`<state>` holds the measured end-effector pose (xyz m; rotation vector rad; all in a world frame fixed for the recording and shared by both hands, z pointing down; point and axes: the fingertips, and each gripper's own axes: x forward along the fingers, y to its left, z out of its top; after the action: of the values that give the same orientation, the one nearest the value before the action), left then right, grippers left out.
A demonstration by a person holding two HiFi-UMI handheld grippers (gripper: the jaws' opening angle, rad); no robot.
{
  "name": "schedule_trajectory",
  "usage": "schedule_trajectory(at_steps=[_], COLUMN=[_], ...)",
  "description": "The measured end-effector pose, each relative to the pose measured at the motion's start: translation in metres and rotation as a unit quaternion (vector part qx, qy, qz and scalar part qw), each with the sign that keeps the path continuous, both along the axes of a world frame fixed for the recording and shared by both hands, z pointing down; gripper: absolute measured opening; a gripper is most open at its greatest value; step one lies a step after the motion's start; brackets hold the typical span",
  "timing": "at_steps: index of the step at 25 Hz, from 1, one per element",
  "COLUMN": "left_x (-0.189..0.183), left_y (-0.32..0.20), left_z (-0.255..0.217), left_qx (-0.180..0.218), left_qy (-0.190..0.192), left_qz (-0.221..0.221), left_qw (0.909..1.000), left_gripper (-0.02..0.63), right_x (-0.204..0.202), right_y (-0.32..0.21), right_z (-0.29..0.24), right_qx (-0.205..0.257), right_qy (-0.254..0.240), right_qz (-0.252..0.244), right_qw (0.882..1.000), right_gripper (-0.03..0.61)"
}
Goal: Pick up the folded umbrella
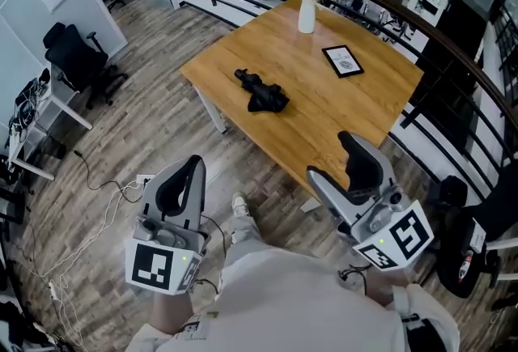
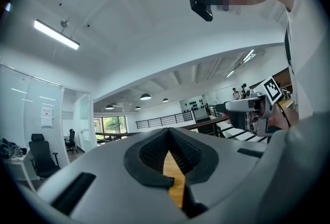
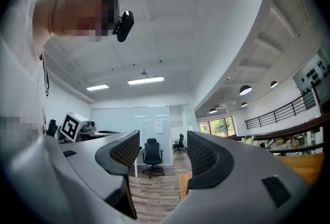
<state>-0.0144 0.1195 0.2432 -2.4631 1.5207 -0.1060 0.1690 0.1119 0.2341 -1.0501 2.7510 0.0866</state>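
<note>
The folded black umbrella [image 1: 261, 91] lies on the wooden table [image 1: 324, 124], near its left corner in the head view. Both grippers are held low in front of the person, well short of the table and over the floor. My left gripper [image 1: 194, 163] is shut, its dark pads meeting at the tips [image 2: 168, 131] with nothing between them. My right gripper [image 1: 330, 156] is open, with a wide empty gap between its jaws [image 3: 163, 138]. The umbrella does not show in either gripper view.
A white vase with flowers [image 1: 306, 14] and a black-framed card [image 1: 342, 61] stand farther back on the table. A dark railing [image 1: 453, 51] curves behind it. Black office chairs [image 1: 77, 59] are at the left, another chair [image 1: 477, 237] is at the right, and cables [image 1: 97, 205] trail on the floor.
</note>
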Motion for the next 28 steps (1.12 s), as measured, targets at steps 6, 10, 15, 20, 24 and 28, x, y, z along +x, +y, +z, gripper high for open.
schedule_trajectory(at_steps=[6,10,15,20,24,28], left_x=[-0.028,-0.054,-0.1,-0.134,-0.149,-0.15], left_y=[-0.053,-0.101,-0.169,-0.236,-0.28,-0.312], left_z=[0.007,0.015,0.019,0.041,0.065,0.097], left_qx=[-0.006,-0.025,-0.048,-0.087,-0.115,-0.153], left_qy=[0.011,0.013,0.01,0.014,0.013,0.01], left_qz=[0.01,0.017,0.023,0.038,0.056,0.077], left_qw=[0.9999,0.9994,0.9985,0.9954,0.9918,0.9852], left_gripper=[0.017,0.017,0.017,0.017,0.017,0.017], right_x=[-0.035,-0.066,-0.118,-0.142,-0.159,-0.164], right_y=[-0.051,-0.099,-0.166,-0.247,-0.298,-0.34], right_z=[0.015,0.029,0.04,0.061,0.082,0.109], right_qx=[-0.019,-0.046,-0.086,-0.123,-0.132,-0.149], right_qy=[0.027,0.048,0.086,0.081,0.131,0.176], right_qz=[0.001,0.004,0.009,0.055,0.075,0.095], right_qw=[0.999,0.998,0.993,0.988,0.98,0.968], right_gripper=[0.296,0.298,0.3,0.299,0.299,0.299])
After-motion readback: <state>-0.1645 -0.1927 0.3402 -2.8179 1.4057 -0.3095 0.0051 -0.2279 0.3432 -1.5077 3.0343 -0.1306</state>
